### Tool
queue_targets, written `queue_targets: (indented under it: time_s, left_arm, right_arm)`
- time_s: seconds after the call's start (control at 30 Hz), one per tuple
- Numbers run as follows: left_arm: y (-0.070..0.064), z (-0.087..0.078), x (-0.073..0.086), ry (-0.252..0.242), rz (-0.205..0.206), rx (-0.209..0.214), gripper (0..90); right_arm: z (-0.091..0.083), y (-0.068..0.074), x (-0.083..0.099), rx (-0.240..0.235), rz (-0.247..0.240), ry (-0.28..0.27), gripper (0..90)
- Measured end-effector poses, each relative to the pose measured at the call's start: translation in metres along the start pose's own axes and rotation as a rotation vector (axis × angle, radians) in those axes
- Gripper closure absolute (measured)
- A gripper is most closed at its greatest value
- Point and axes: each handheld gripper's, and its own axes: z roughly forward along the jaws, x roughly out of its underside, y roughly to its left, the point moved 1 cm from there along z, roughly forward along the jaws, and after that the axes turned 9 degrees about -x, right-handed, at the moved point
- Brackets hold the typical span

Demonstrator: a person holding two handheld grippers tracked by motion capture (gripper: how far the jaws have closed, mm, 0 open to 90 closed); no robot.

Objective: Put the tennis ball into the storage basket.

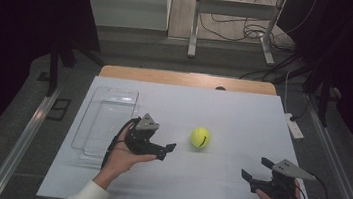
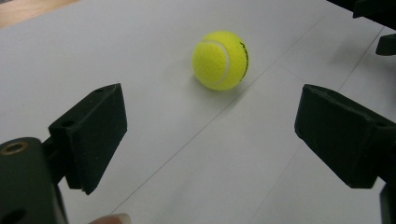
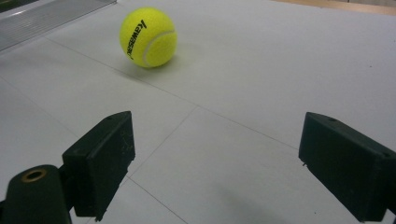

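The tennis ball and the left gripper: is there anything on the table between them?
No. In the left gripper view, bare white table lies between the open left gripper and the tennis ball.

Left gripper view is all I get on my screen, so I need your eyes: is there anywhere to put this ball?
Observer: Yes. A clear plastic tray lies on the white table, beside the left gripper on the side away from the tennis ball.
Operator: Is the other gripper near the ball?
Observer: No. The right gripper is held open near the table's front right corner, well apart from the ball.
Operator: Any print on the ball?
Observer: The right gripper view reads "kawasaki" in black letters.
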Motion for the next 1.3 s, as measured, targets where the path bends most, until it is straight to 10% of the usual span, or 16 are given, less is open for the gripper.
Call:
queue_targets:
  time_s: [1.3]
  left_arm:
    - [-0.014,0.036,-0.031,0.05,0.055,0.035,9.1]
  right_arm:
    - [-0.002,-0.003,0.002,0.006,0.005,-0.001,11.1]
